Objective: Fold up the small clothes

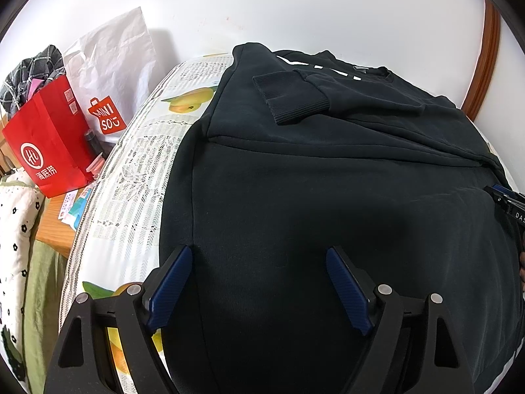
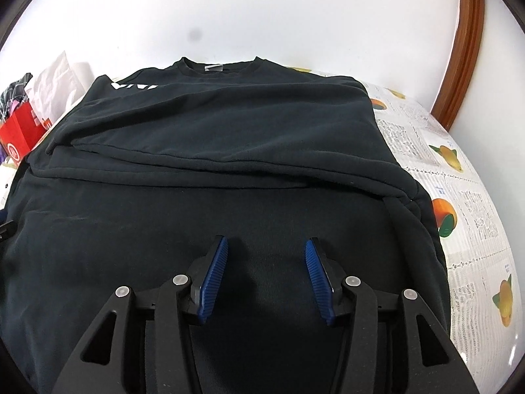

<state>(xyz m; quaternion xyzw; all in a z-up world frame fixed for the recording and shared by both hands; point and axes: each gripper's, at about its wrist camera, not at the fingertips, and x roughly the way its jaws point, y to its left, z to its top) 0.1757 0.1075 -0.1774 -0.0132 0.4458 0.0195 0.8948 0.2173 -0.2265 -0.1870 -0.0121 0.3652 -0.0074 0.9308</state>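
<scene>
A black sweatshirt lies flat on a table, collar at the far end, both sleeves folded across its upper part. One ribbed cuff rests on the chest. It also shows in the right wrist view, with its collar and white lettering. My left gripper is open and empty over the sweatshirt's near left part. My right gripper is open and empty over its near middle; part of it shows at the right edge of the left wrist view.
The table wears a fruit-print cloth, also seen in the right wrist view. A red paper bag and a white Miniso bag stand at the left. A white wall and a wooden frame lie behind.
</scene>
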